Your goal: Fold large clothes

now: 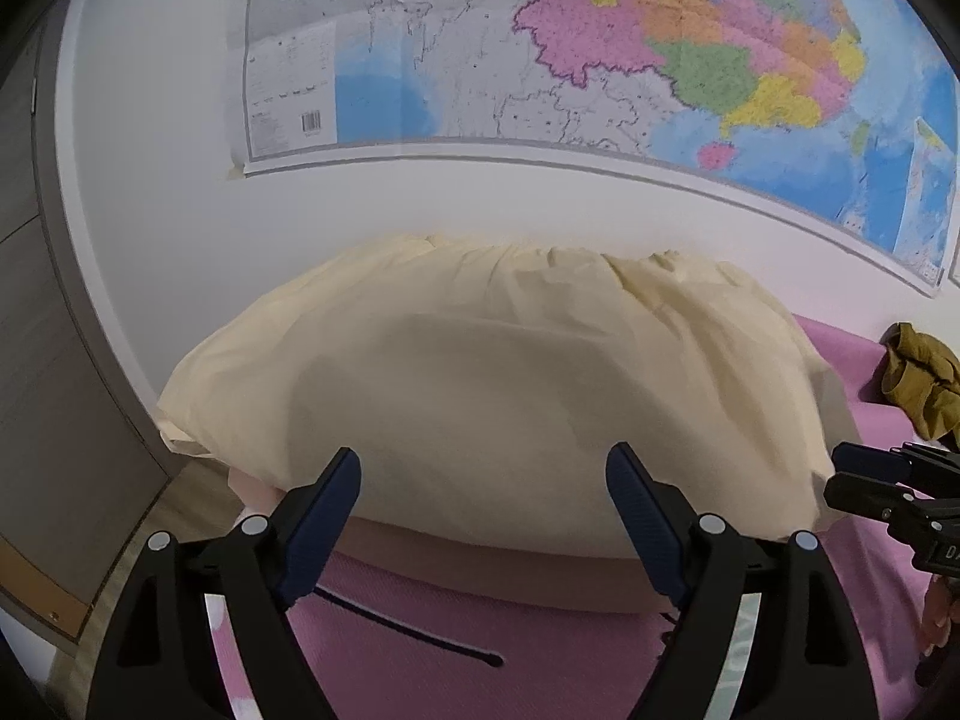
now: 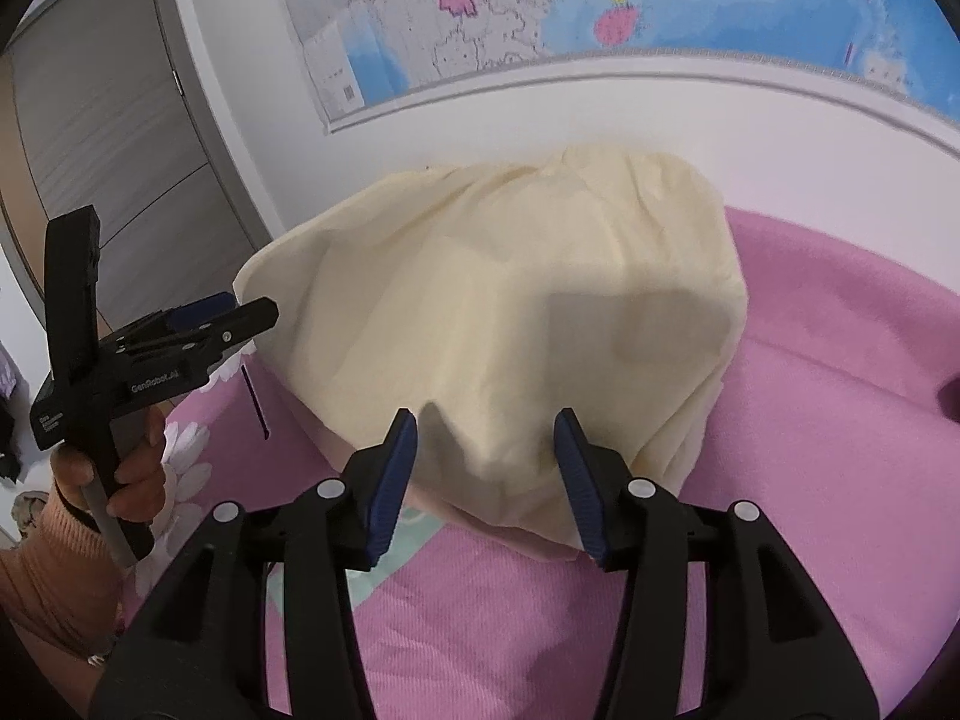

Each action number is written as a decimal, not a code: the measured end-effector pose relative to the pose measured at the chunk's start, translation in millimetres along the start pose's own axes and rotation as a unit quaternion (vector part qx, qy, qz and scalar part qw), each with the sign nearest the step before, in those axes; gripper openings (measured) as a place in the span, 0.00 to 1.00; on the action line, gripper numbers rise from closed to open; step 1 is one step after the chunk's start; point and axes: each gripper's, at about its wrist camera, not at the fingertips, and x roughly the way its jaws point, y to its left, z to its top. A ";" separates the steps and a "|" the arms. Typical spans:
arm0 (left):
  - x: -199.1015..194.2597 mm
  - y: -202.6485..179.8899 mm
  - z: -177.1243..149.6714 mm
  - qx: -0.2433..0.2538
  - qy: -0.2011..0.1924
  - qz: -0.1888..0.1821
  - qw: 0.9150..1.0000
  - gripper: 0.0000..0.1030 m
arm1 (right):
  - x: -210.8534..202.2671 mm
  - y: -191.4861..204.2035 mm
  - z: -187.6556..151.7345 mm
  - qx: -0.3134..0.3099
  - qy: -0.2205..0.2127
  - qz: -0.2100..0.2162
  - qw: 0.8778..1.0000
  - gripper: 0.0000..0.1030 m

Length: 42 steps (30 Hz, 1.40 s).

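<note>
A large cream garment [image 1: 480, 372] lies in a puffy, folded heap on the pink bedspread [image 1: 456, 660], up against the white wall. My left gripper [image 1: 483, 468] is open and wide, hovering just in front of the heap's near edge with nothing between its fingers. In the right wrist view the same gripper [image 2: 240, 312] is by the heap's left corner, held by a hand [image 2: 138, 468]. My right gripper [image 2: 486, 426] is open, and a near corner of the cream garment [image 2: 492, 276] sits between its blue pads [image 2: 393, 474] without being pinched. Its tips [image 1: 858, 468] show at the right edge of the left wrist view.
An olive garment [image 1: 918, 384] is bunched on the bed at the far right. A large map [image 1: 600, 48] hangs on the wall above. A grey wardrobe door [image 2: 108, 138] stands to the left. A dark cord [image 1: 408, 630] lies on the bedspread near the heap.
</note>
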 end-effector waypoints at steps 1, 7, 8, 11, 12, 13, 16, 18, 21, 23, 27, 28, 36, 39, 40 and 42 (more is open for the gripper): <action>-2.9 -1.7 -1.1 0.001 -0.003 0.000 1.000 0.79 | -1.5 0.3 -0.3 0.000 -0.001 0.002 1.000 0.47; -13.6 -12.8 -7.8 0.006 -0.012 0.002 1.000 0.83 | 4.4 -0.1 -8.6 -0.005 0.014 -0.017 1.000 0.53; -14.6 -14.6 -9.3 0.005 -0.011 0.001 1.000 0.83 | 7.8 -1.7 -10.7 -0.002 0.021 -0.018 1.000 0.53; -21.1 -19.3 -12.1 0.001 -0.009 -0.004 1.000 0.88 | 5.8 -2.1 -15.2 0.002 0.019 -0.016 1.000 0.53; -23.2 -19.8 -12.2 0.000 -0.009 -0.004 1.000 0.88 | 2.5 -2.4 -15.1 0.006 0.015 -0.014 1.000 0.53; -25.6 -20.9 -12.2 -0.001 -0.008 -0.003 1.000 0.88 | -0.1 -2.5 -14.5 0.009 0.012 -0.011 1.000 0.53; -33.7 -23.2 -12.1 -0.010 -0.008 -0.009 1.000 0.89 | -12.0 0.8 -14.4 0.005 0.000 -0.011 1.000 0.56; -38.8 -25.8 -12.3 -0.014 -0.006 -0.011 1.000 0.89 | -19.9 4.6 -16.0 0.000 -0.009 -0.016 1.000 0.65; -47.2 -31.2 -15.7 -0.021 -0.005 -0.011 1.000 0.92 | -28.1 10.6 -21.2 -0.006 -0.021 -0.023 1.000 0.69; -52.5 -35.1 -18.2 -0.023 -0.005 -0.008 1.000 0.92 | -31.6 13.2 -25.0 -0.007 -0.024 -0.026 0.999 0.72; -65.0 -43.5 -24.0 -0.025 -0.009 -0.010 1.000 0.92 | -42.5 21.7 -34.1 -0.018 -0.041 -0.034 0.998 0.84; -68.1 -45.2 -25.8 -0.027 -0.010 -0.009 1.000 0.93 | -45.3 24.4 -36.1 -0.020 -0.045 -0.036 0.998 0.84; -89.4 -54.4 -39.0 -0.035 -0.012 0.002 0.999 0.93 | -68.9 39.7 -53.8 -0.036 -0.072 -0.056 0.995 0.94; -94.1 -57.3 -44.5 -0.036 -0.007 0.001 0.999 0.93 | -75.5 44.8 -60.4 -0.036 -0.072 -0.056 0.995 0.94; -94.8 -58.3 -46.7 -0.038 -0.002 0.002 0.999 0.93 | -76.8 45.2 -61.6 -0.036 -0.073 -0.056 0.995 0.94; -96.8 -59.3 -51.0 -0.042 0.002 0.003 0.999 0.93 | -81.6 46.4 -65.4 -0.031 -0.080 -0.055 0.995 0.94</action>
